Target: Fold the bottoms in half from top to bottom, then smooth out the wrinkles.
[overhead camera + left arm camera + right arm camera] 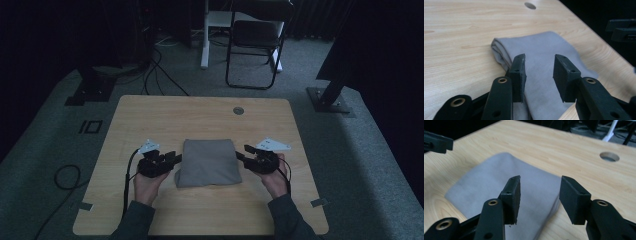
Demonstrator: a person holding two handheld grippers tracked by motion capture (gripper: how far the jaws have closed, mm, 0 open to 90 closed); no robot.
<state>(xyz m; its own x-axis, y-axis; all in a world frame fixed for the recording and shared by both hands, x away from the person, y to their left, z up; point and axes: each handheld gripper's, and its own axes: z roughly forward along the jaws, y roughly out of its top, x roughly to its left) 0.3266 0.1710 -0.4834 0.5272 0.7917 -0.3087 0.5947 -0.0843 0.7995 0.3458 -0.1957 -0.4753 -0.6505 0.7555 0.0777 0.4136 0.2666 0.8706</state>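
High view: folded cloth between two spread grippers

At centre-left we see the left gripper (172, 159), jaws spread, nothing pinched. Mid-frame lies the folded grey cloth (207, 162) on the table (150, 115). Centre-right, the right gripper (241, 152) gapes too, seemingly just clear of the cloth.

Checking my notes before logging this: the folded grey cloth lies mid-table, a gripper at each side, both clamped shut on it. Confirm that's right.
Not quite. The folded grey cloth does lie mid-table with the left gripper and right gripper at its sides, but neither is clamped on it: both gripper views show the jaws standing open, with nothing pinched between the pads.
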